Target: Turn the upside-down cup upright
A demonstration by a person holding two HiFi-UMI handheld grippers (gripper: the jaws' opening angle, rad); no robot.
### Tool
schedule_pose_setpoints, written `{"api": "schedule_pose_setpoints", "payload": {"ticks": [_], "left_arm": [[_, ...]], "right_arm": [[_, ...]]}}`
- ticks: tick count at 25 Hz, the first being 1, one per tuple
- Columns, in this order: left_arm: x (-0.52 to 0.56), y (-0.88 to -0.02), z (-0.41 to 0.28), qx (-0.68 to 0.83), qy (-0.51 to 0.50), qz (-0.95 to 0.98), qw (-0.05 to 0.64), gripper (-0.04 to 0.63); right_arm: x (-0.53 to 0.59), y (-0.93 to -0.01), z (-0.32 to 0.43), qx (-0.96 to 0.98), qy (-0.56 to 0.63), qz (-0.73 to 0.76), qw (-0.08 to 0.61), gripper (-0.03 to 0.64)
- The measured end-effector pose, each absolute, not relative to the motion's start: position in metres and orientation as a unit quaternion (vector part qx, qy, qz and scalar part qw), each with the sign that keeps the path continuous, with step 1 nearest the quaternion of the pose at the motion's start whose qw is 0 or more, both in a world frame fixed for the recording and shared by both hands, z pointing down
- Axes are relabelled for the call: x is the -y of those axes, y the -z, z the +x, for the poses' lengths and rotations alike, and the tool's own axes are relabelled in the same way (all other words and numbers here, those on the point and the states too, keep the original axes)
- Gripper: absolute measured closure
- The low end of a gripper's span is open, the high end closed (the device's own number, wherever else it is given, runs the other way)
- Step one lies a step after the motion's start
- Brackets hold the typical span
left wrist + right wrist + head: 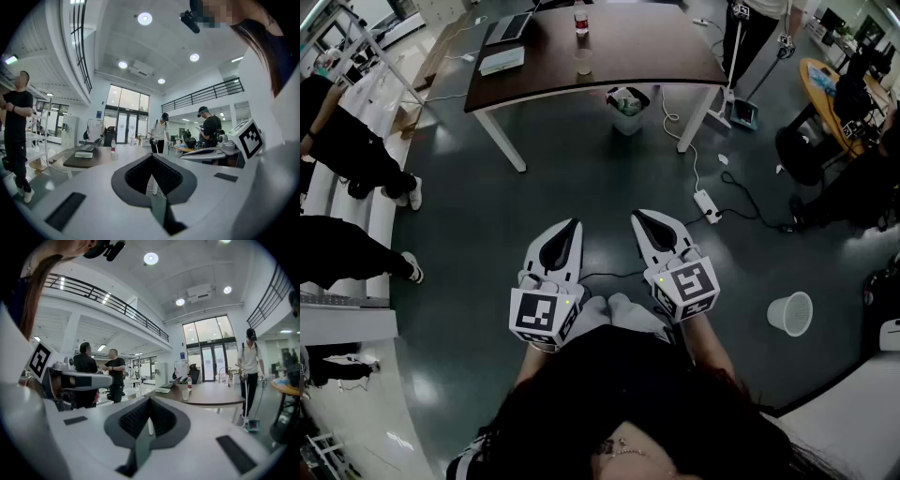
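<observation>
A small translucent cup point(583, 64) stands on a dark brown table point(619, 56) far ahead of me, just in front of a bottle point(580, 19). It is too small to tell which way up it sits. The same cup point(186, 394) shows in the right gripper view, and the cup point(114, 156) shows faintly in the left gripper view. My left gripper point(570, 228) and right gripper point(645, 219) are held side by side close to my body, over the floor and well short of the table. Both are shut and hold nothing.
A laptop point(512, 26) and a white box point(502, 61) lie on the table's left part. A waste bin point(627, 111) stands under its front edge. A power strip point(707, 204) with cables and a white basket point(790, 312) lie on the floor. People stand at the left point(342, 150).
</observation>
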State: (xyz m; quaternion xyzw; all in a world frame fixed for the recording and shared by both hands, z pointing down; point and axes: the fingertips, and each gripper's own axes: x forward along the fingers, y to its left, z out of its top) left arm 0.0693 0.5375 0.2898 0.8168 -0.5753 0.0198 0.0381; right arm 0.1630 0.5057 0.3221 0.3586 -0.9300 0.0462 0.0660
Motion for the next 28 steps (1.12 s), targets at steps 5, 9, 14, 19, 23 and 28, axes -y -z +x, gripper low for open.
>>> {"api": "schedule_pose_setpoints", "payload": {"ticks": [5,9,14,19,23,28], "left_arm": [[-0.539,-0.29,0.069,0.569,-0.021,0.821,0.043,0.594],[-0.535,-0.292,0.071,0.564,-0.021,0.824,0.047,0.594],[-0.53,-0.294,0.073,0.561,-0.021,0.826,0.056,0.593],[-0.519,-0.297,0.078,0.563,-0.019,0.824,0.062,0.594],[-0.511,-0.299,0.081,0.568,-0.018,0.82,0.067,0.594],[-0.5,-0.302,0.084,0.581,-0.013,0.81,0.078,0.594]], "right_arm": [[-0.506,-0.32,0.162,0.929,-0.046,0.361,0.063,0.6],[-0.503,-0.321,0.164,0.928,-0.047,0.364,0.061,0.6],[-0.498,-0.316,0.167,0.929,-0.051,0.363,0.045,0.6],[-0.487,-0.315,0.172,0.931,-0.042,0.36,0.043,0.6],[-0.477,-0.318,0.175,0.934,-0.038,0.352,0.049,0.6],[-0.457,-0.322,0.182,0.935,-0.038,0.35,0.053,0.6]]}}
